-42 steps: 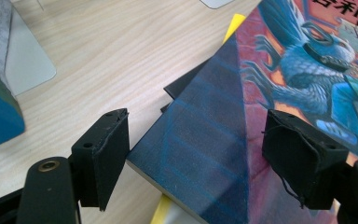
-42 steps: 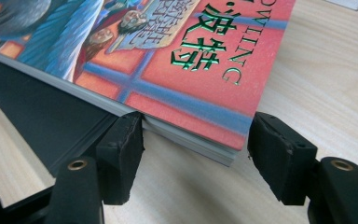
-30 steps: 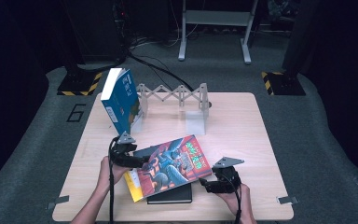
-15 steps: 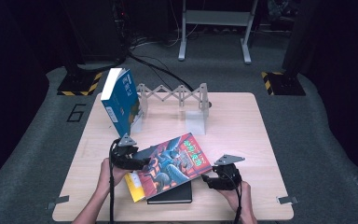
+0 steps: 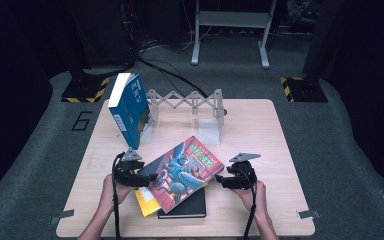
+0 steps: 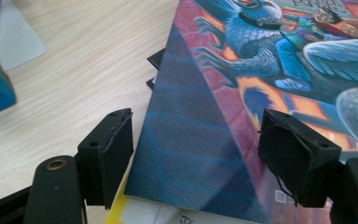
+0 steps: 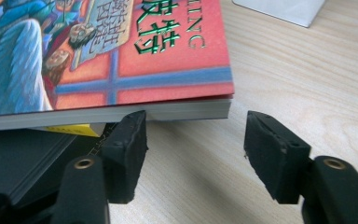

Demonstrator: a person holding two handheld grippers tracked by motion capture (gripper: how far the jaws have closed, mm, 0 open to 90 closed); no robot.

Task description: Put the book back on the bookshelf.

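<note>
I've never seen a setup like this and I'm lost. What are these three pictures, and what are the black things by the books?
A person sits at a wooden table, holding a hand-held clamp in each hand. The high view looks down from above; the other two pictures come from cameras riding on each tool. The left tool has its jaws either side of the colourful book, spine between them, not visibly squeezing. The right tool stands open at that book's other edge. Under it lie a yellow book and a black book. A blue book leans in an expanding rack.
</note>
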